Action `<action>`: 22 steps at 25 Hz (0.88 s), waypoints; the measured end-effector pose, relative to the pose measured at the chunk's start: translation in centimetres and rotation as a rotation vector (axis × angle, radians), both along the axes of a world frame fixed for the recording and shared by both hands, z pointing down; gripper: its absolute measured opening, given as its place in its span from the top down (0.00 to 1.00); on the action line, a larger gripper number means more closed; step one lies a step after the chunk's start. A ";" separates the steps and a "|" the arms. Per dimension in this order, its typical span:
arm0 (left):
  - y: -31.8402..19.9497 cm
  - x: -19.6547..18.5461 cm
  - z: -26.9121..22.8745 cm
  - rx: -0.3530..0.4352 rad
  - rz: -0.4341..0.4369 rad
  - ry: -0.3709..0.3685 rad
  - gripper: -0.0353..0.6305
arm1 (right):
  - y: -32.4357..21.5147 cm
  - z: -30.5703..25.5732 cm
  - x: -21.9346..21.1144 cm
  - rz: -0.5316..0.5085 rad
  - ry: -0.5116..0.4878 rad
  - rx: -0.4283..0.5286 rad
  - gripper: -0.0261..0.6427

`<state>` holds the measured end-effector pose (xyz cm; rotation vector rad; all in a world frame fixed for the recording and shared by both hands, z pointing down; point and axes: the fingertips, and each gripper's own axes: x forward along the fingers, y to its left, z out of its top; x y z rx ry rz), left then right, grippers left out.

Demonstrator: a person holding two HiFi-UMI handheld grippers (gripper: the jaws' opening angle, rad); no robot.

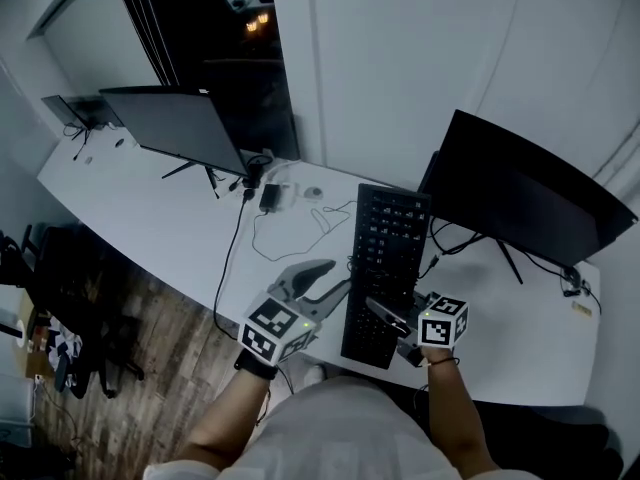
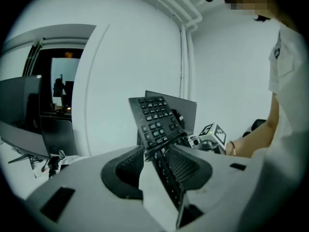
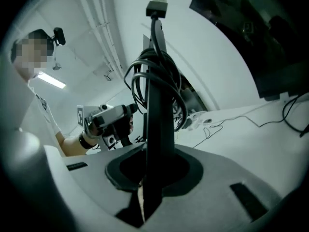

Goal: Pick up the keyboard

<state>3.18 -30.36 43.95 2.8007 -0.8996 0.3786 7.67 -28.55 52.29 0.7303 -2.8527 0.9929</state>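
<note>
A long white desk (image 1: 160, 218) curves from the far left corner to the right, with wood-plank floor (image 1: 150, 318) and a dark office chair (image 1: 70, 298) below its left front edge. Behind the desk, a dark window opening (image 1: 220, 48) on the left gives way to plain white wall (image 1: 420, 58). Two big dark monitors stand on the desk, one at the left (image 1: 175, 126) and one at the right (image 1: 525, 193). Between them lie a small dark adapter (image 1: 270, 196), a pale mouse (image 1: 313, 192) and a thin loose cable (image 1: 290, 233). There are two grippers and one keyboard (image 1: 388, 238). The left gripper (image 1: 342, 277) has its jaws spread, straddling the keyboard's left long edge rather than clamping it. The right gripper (image 1: 378, 310) pinches the keyboard near its closer end, the jaws drawn tight against its thickness. The keyboard is raised above the desk's front, just before the right monitor, and runs lengthwise away from the person at a tilt. It is black, long and slim, with rows of dark keys carrying faint pale legends. Its own cord (image 3: 154, 81) is bundled in loops against it, and the plug (image 3: 157, 6) sticks out past the far end.
</note>
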 end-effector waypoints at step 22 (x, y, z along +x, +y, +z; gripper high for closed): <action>2.1 -13.1 -8.4 0.152 -0.258 0.243 0.89 | 4.4 -19.5 7.4 0.440 -0.001 0.448 0.86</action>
